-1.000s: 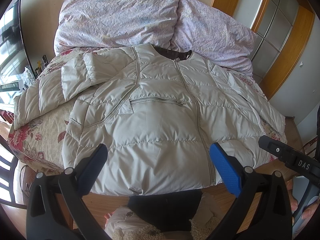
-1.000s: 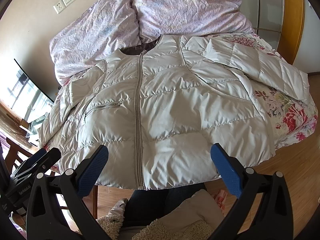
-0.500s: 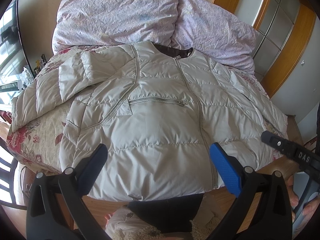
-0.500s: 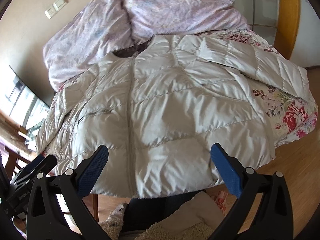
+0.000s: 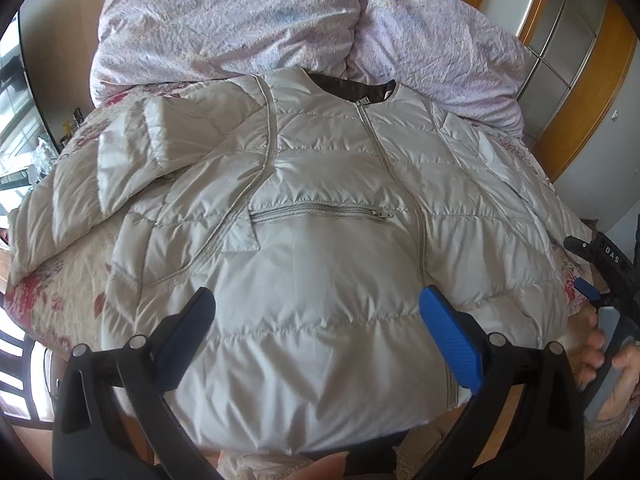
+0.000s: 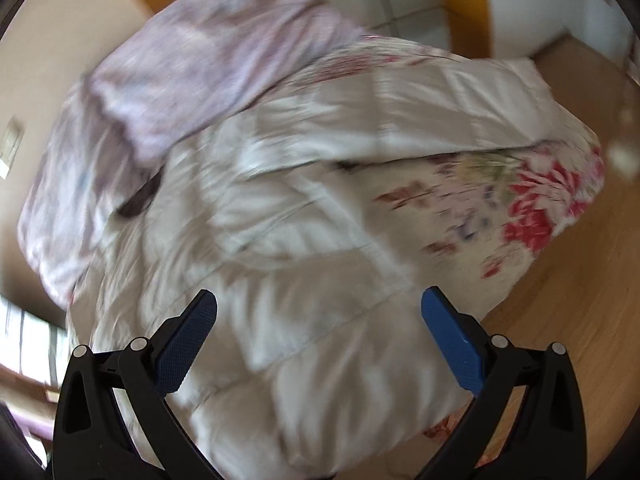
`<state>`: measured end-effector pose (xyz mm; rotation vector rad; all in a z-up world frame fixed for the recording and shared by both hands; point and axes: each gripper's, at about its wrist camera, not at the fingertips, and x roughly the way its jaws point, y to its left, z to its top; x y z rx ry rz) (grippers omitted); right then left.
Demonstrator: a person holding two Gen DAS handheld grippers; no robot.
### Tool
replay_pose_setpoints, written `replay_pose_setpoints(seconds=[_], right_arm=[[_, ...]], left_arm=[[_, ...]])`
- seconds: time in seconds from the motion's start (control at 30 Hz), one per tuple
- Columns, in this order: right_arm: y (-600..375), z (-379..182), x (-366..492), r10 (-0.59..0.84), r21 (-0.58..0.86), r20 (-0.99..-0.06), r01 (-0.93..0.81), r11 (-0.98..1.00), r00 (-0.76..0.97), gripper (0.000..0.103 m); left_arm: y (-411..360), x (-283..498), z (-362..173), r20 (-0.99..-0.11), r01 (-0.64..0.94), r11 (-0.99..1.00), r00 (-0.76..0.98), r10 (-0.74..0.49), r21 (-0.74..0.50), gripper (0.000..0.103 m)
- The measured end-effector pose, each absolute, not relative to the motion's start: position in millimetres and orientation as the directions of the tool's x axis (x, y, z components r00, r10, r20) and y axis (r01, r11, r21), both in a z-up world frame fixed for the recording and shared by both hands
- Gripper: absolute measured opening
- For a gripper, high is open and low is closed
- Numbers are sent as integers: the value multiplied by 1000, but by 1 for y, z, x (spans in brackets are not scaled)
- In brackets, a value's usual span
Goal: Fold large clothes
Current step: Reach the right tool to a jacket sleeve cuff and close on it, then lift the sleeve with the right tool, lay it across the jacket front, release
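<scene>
A pale quilted jacket (image 5: 320,264) lies flat and face up on the bed (image 5: 60,296), zipped closed, with its collar at the head end, touching two lilac pillows (image 5: 240,20). Its hem reaches the foot edge of the bed and hangs a little over it. One sleeve (image 5: 100,184) is spread toward the left edge, over the flowered bedspread. The left gripper (image 5: 316,332) hovers above the hem with its blue fingers wide apart and holds nothing. The right gripper (image 6: 318,332) is also spread apart and empty, over the right side of the jacket near the right edge of the bed; this view is blurred. A hand (image 5: 608,360) holds the right gripper's handle.
</scene>
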<state>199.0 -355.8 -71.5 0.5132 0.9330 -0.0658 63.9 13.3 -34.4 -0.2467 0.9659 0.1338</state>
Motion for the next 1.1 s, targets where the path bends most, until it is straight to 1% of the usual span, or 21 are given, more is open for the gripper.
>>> replay_pose_setpoints(seconds=[0.07, 0.17, 0.2, 0.23, 0.27, 0.33, 0.4, 0.43, 0.47, 0.63, 0.73, 0.8, 0.83, 0.87, 0.9, 0.93, 0.97, 1.0, 1.07, 1.1], right_arm=[[-378, -81, 207, 156, 422, -779, 325, 846, 607, 102], [-423, -99, 219, 173, 511, -765, 421, 749, 620, 102], [-434, -103, 221, 176, 531, -761, 443, 722, 625, 100], [-446, -108, 224, 179, 553, -754, 463, 693, 632, 93], [-458, -113, 228, 175, 568, -751, 487, 664, 637, 89], [-477, -122, 234, 175, 593, -745, 520, 614, 643, 88], [-494, -130, 240, 178, 616, -741, 549, 565, 648, 84], [-502, -134, 244, 180, 628, -736, 558, 542, 653, 80], [-511, -137, 246, 176, 648, -720, 559, 517, 671, 78], [-539, -140, 258, 128, 670, -701, 585, 457, 702, 73], [-553, -142, 261, 97, 685, -687, 597, 417, 720, 67], [-562, -144, 263, 66, 687, -682, 606, 401, 729, 61], [-566, -145, 260, 56, 686, -681, 609, 397, 730, 55], [-570, -146, 261, 42, 679, -686, 618, 397, 727, 46], [-571, -146, 260, 34, 668, -694, 626, 403, 719, 41], [-571, -146, 261, 25, 653, -705, 635, 414, 709, 31], [-570, -145, 266, 11, 630, -719, 645, 431, 695, 24], [-569, -144, 268, 4, 619, -723, 647, 445, 690, 21], [-565, -135, 273, -23, 591, -725, 639, 493, 688, 12], [-560, -128, 277, -41, 573, -723, 632, 521, 689, 11]], left_arm=[[16, 72, -39, -830, -215, 964, 557, -13, -159, 101], [21, 86, -48, -837, -211, 961, 545, -35, -178, 101], [23, 91, -50, -839, -212, 960, 543, -40, -183, 101], [24, 94, -52, -840, -216, 958, 541, -42, -187, 101], [26, 98, -54, -840, -220, 957, 540, -44, -191, 101], [29, 106, -58, -842, -222, 954, 537, -50, -199, 101], [30, 113, -61, -847, -223, 954, 529, -53, -199, 101], [31, 117, -64, -850, -221, 955, 524, -57, -200, 101], [32, 120, -66, -852, -219, 955, 520, -60, -201, 101], [33, 134, -76, -858, -199, 952, 503, -104, -232, 101], [33, 139, -79, -858, -194, 952, 502, -110, -236, 101], [34, 141, -79, -855, -191, 952, 505, -115, -240, 101], [35, 141, -80, -854, -192, 951, 506, -117, -244, 101], [36, 142, -80, -854, -194, 949, 507, -119, -248, 101], [37, 142, -81, -853, -196, 948, 508, -118, -249, 101], [38, 142, -81, -854, -199, 949, 507, -113, -244, 101], [39, 143, -82, -857, -203, 950, 505, -104, -235, 101], [39, 144, -82, -858, -207, 952, 505, -95, -227, 101], [41, 143, -82, -858, -208, 952, 506, -89, -222, 101], [42, 143, -82, -856, -209, 952, 509, -90, -225, 101]])
